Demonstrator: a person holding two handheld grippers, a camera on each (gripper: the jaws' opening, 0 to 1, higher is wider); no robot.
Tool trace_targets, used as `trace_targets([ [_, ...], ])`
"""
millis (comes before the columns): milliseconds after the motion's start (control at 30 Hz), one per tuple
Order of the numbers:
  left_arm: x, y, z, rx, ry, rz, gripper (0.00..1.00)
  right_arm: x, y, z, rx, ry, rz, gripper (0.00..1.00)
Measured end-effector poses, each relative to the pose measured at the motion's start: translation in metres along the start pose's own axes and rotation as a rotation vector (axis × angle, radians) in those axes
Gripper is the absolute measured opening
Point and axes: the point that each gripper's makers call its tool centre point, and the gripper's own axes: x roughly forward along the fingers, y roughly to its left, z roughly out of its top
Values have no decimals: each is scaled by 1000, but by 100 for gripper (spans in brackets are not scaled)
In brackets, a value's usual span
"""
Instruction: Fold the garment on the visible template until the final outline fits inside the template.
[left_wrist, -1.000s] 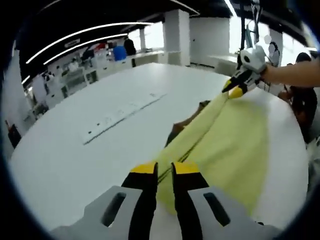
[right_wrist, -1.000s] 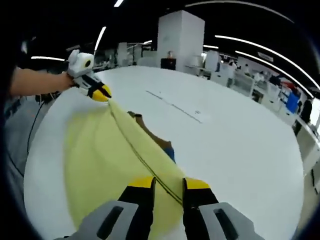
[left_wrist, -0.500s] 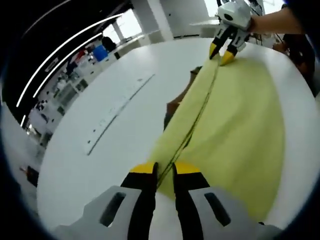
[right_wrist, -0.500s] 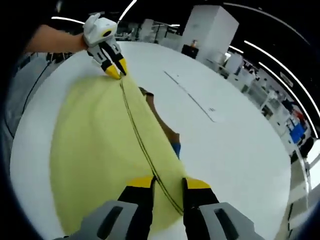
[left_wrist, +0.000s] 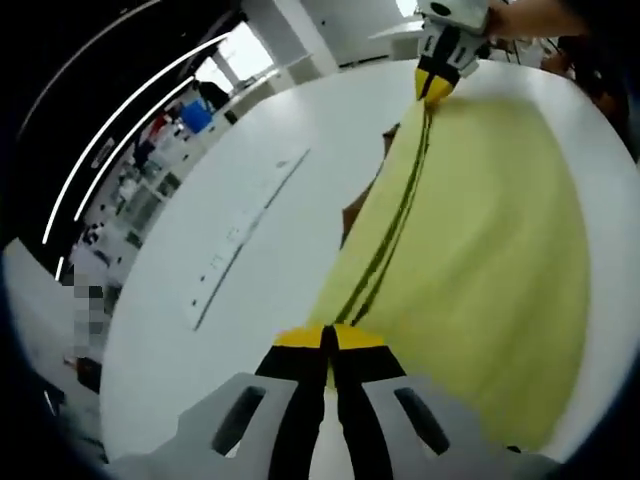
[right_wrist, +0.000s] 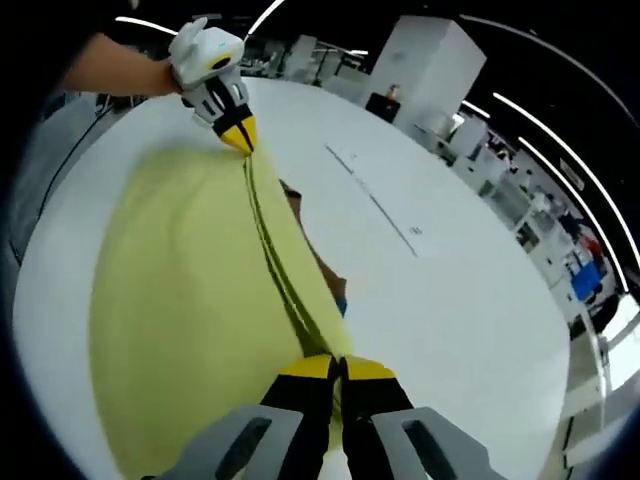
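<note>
Garment (left_wrist: 470, 230), pale yellow, lies spread on the white table (left_wrist: 240, 200).
Soft, light, floppy cloth; left gripper (left_wrist: 328, 340) and right gripper (right_wrist: 335, 368) each clamp its striped edge, the sensible hold.

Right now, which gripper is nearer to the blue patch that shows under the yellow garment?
Right. The right gripper pinches the garment just beside the blue patch; the left gripper holds the far end.

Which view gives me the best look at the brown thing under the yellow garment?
Neither is good. The right gripper view shows a little more: brown and a blue bit beside the yellow garment. The left gripper view shows just a brown sliver.
</note>
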Motion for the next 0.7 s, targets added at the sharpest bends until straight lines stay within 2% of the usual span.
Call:
trace_targets([
  [67,2,9,5,-73,-13,24,0,1,-7,2,44,-6,-27,0],
  [100,5,13,7,-152,-20,32,0,4,-10,3,71,-7,-36,0],
  [200,8,22,14,-307,-52,45,0,9,-15,3,140,1,-49,0],
  [267,9,26,18,-374,-77,49,0,11,-20,7,153,-15,-67,0],
  [367,7,29,17,-400,-84,59,2,10,-27,9,190,-27,-96,1],
  [433,5,30,17,-396,-90,62,3,9,-32,11,224,-47,-108,6],
  [567,0,29,11,-384,-93,57,5,8,-32,9,229,-43,-107,10],
  [667,-4,28,11,-412,-121,41,6,7,-29,10,261,-71,-92,14],
  [700,-6,26,15,-416,-149,21,7,6,-28,13,285,-92,-87,17],
])
